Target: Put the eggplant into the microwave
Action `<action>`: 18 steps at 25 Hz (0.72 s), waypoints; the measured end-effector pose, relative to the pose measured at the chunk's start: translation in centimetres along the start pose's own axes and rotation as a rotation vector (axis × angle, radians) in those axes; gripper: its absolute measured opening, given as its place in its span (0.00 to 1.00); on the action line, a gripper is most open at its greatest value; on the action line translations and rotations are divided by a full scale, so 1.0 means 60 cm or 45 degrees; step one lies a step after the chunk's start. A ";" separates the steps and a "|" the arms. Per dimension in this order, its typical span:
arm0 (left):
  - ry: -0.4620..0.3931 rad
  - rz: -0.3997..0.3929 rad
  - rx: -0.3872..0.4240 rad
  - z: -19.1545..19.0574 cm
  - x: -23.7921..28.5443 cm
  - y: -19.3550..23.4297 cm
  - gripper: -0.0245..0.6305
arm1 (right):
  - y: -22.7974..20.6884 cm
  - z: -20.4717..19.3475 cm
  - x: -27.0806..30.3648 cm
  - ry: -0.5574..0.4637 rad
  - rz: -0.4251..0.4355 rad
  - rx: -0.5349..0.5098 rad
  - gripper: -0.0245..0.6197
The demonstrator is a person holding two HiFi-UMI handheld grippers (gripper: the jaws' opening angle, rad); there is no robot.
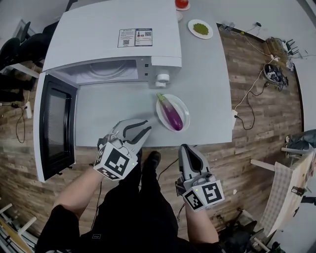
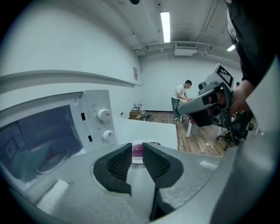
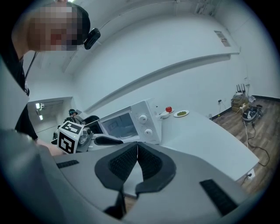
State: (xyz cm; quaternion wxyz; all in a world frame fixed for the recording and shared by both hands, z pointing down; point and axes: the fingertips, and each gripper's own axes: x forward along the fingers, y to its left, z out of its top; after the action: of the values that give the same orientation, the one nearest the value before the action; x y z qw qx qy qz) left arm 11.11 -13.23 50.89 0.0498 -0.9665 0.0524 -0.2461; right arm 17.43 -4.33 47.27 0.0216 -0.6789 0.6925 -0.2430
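A purple eggplant (image 1: 171, 114) lies on a white plate (image 1: 183, 105) on the grey table, just right of the white microwave (image 1: 113, 44). The microwave's door (image 1: 54, 126) hangs wide open to the left, and the cavity (image 1: 106, 71) shows. My left gripper (image 1: 143, 129) hovers at the table's front edge, left of the plate, its jaws apart and empty. In the left gripper view, the eggplant (image 2: 137, 152) shows far off through the gap of that gripper (image 2: 137, 146). My right gripper (image 1: 186, 148) hangs below the table edge; its jaws (image 3: 137, 146) meet at the tips, holding nothing.
A small plate of green food (image 1: 200, 28) and a red tomato (image 1: 181, 3) sit at the table's far end. Cables (image 1: 249, 94) trail over the wooden floor on the right. A person (image 2: 179, 96) stands far back in the room.
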 end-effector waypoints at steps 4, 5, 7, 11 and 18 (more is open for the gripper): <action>0.038 -0.014 0.064 -0.028 0.033 -0.007 0.15 | -0.020 -0.025 0.019 0.017 -0.007 0.006 0.06; 0.048 -0.022 0.076 -0.034 0.042 -0.010 0.15 | -0.024 -0.029 0.024 0.019 -0.006 0.006 0.06; 0.083 -0.037 0.141 -0.047 0.059 -0.018 0.15 | -0.028 -0.036 0.033 0.021 0.001 0.008 0.06; 0.209 -0.060 0.393 -0.089 0.095 -0.035 0.15 | -0.033 -0.043 0.043 0.022 0.014 0.017 0.06; 0.296 -0.102 0.534 -0.111 0.141 -0.051 0.21 | -0.059 -0.057 0.035 0.017 -0.003 0.041 0.06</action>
State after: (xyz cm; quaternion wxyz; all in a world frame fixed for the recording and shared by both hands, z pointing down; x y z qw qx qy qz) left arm 15.52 -11.71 61.06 0.2331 -0.9016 -0.0331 -0.3629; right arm 19.31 -5.14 52.20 0.0277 -0.6778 0.6878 -0.2585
